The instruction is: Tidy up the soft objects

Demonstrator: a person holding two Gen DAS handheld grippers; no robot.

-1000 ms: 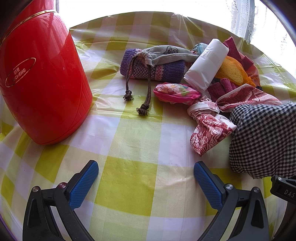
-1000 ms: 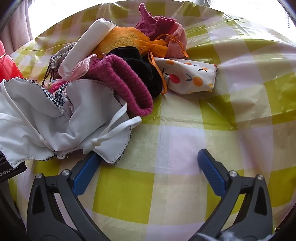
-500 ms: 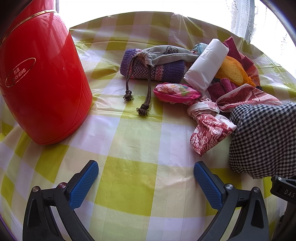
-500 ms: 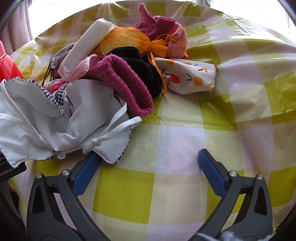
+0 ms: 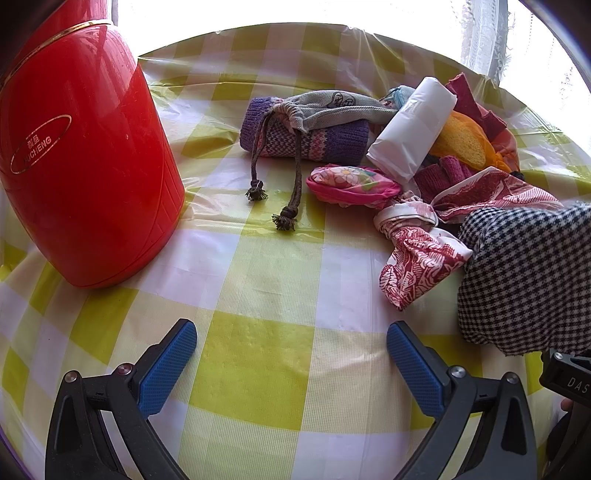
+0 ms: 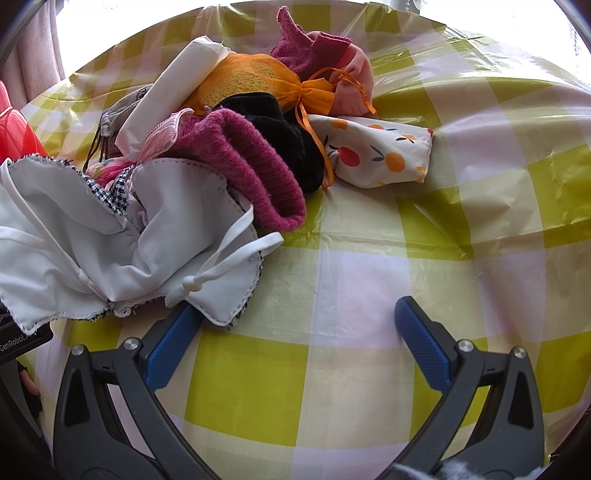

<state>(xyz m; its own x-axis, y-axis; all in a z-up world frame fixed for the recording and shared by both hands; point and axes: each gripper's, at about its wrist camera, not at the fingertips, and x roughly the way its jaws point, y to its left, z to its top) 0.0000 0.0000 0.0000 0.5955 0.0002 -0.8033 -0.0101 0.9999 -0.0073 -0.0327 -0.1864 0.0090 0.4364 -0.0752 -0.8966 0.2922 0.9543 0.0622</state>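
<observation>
A heap of soft things lies on the checked tablecloth point(image 5: 258, 280). The left wrist view holds a purple knit roll point(image 5: 325, 142) under a grey drawstring pouch point(image 5: 325, 107), a white roll point(image 5: 413, 125), a pink floral pouch point(image 5: 351, 184), a red-print cloth point(image 5: 417, 262) and a houndstooth bag point(image 5: 528, 277). My left gripper point(image 5: 291, 347) hovers open over bare cloth in front of them. In the right wrist view, the bag's white lining point(image 6: 110, 243) touches the left finger of my open right gripper point(image 6: 295, 325). Behind lie a magenta knit point(image 6: 251, 166), black cloth point(image 6: 284, 136), orange mesh bag point(image 6: 251, 81) and fruit-print pouch point(image 6: 380, 151).
A tall red plastic thermos point(image 5: 74, 158) stands at the left in the left wrist view. Bright windows with curtains point(image 5: 484, 33) lie behind the table's far edge. Open tablecloth point(image 6: 480, 184) stretches right of the heap.
</observation>
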